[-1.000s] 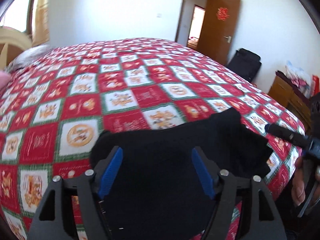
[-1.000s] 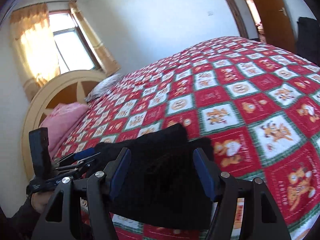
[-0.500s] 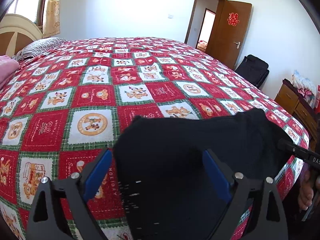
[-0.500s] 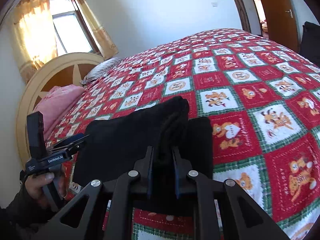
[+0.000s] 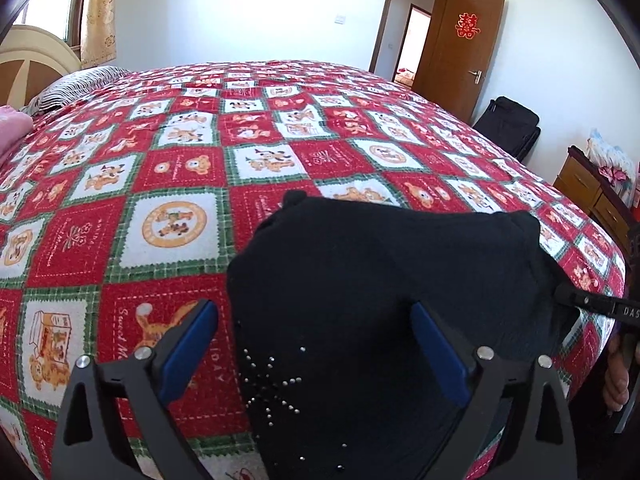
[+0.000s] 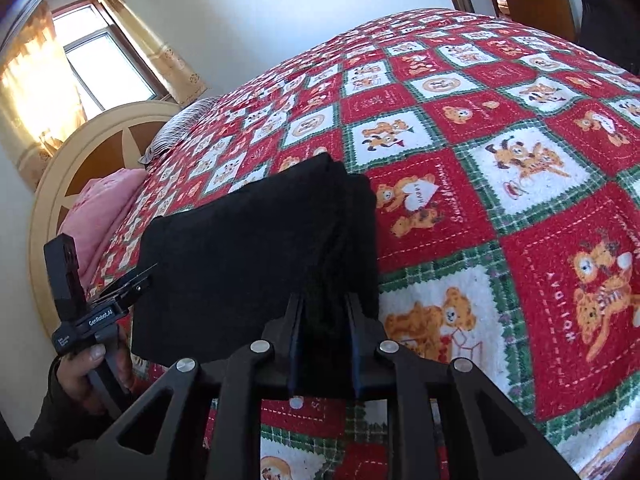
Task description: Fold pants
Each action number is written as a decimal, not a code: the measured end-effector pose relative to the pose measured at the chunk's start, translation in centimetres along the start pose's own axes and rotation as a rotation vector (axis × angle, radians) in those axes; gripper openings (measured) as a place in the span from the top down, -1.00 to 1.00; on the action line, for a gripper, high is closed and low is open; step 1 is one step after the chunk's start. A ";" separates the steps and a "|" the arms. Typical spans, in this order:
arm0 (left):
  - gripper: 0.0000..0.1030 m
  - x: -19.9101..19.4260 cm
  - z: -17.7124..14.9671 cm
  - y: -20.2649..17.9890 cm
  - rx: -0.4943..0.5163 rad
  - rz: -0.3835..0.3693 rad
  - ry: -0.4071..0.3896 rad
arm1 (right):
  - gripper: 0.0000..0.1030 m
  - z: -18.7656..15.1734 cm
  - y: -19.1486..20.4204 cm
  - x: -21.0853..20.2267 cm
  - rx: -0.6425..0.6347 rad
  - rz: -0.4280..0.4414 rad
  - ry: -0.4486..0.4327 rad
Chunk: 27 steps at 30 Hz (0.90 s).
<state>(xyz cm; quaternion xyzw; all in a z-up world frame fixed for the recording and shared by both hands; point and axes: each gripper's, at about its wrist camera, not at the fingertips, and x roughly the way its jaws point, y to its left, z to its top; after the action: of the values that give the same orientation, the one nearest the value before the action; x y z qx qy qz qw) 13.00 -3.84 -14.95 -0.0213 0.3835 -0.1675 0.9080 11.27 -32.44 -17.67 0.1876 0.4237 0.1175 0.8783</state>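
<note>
Two grippers angle down over the near edge of your bed. Your left gripper [image 5: 314, 320] has just been opening and now stands spread wide, its blue pads [image 5: 188, 350] hanging either side of the black pants [image 5: 380, 280] without pressing them; the cloth lies between and beneath the jaws. Your right gripper [image 6: 322, 312] has just been closing and is pinched on a thick fold at the right end of the pants [image 6: 256, 256], the pads buried in fabric. Your left hand [image 6: 86, 364], in a dark sleeve, wraps its tool's handle at the lower left of the right wrist view; of the right hand only fingertips show at the edge of the left wrist view. The pants sit folded on the red patchwork bedspread [image 5: 172, 232], close to the near edge, a studded star pattern [image 5: 272, 388] facing up. Their nearest part is cut off below both views, and how many layers the right jaws hold cannot be made out.
</note>
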 end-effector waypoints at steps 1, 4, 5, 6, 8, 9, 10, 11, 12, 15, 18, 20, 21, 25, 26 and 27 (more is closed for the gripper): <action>-0.93 0.0 0.0 -0.1 0.003 0.002 -0.001 | 0.43 0.1 0.3 -0.6 -0.011 -0.042 -0.030; -0.93 0.0 0.1 -0.3 0.011 0.005 -0.005 | 0.27 1.3 2.2 -3.3 -0.079 -0.135 -0.183; -0.93 -0.1 0.1 -0.4 0.015 0.004 -0.006 | 0.07 2.0 3.1 -4.1 -0.093 -0.118 -0.224; -0.93 -0.1 0.1 -0.5 0.019 0.003 -0.006 | -0.07 2.5 3.8 -4.4 -0.101 -0.092 -0.244; -0.92 -0.1 0.1 -0.7 0.025 0.005 -0.006 | -0.30 3.4 5.6 -4.3 -0.129 -0.012 -0.258; -0.93 -0.2 0.1 -0.7 0.028 0.008 -0.008 | -0.30 3.8 6.6 -3.9 -0.152 0.020 -0.251; -0.93 -0.3 0.1 -0.7 0.030 0.010 -0.010 | -0.30 4.0 7.4 -3.2 -0.177 0.044 -0.242; -0.93 -0.3 0.2 -0.7 0.030 0.011 -0.011 | -0.30 4.1 8.3 -2.1 -0.208 0.072 -0.222; -0.93 -0.3 0.2 -0.6 0.030 0.011 -0.012 | -0.30 4.1 9.0 -0.7 -0.230 0.085 -0.192; -0.93 -0.3 0.2 -0.4 0.026 0.011 -0.011 | -0.30 4.1 9.2 2.9 -0.233 0.048 -0.094; -0.93 -0.2 0.1 -0.2 0.015 0.003 -0.007 | -0.30 3.9 6.7 6.0 -0.161 0.002 0.001; -0.93 -0.1 0.1 -0.3 0.016 0.002 -0.005 | -0.30 3.9 6.2 5.9 -0.168 0.026 -0.011; -0.93 -0.1 0.1 -0.4 0.019 0.002 -0.004 | -0.30 4.0 6.2 5.7 -0.168 0.029 -0.002; -0.93 -0.3 0.1 -0.6 0.028 0.002 -0.004 | -0.30 3.6 6.1 4.0 -0.158 0.009 -0.012; -0.93 -0.3 0.1 -0.6 0.030 0.004 -0.004 | -0.30 3.3 6.2 3.4 -0.163 0.000 -0.022; -0.93 -0.3 0.1 -0.6 0.029 0.004 -0.004 | -0.30 2.7 6.4 2.5 -0.176 -0.005 -0.035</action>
<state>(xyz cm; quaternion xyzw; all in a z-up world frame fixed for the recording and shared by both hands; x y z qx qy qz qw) 12.68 -4.34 -14.54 -0.0077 0.3791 -0.1713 0.9093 14.61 -26.41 -15.12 0.1107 0.3969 0.1490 0.8989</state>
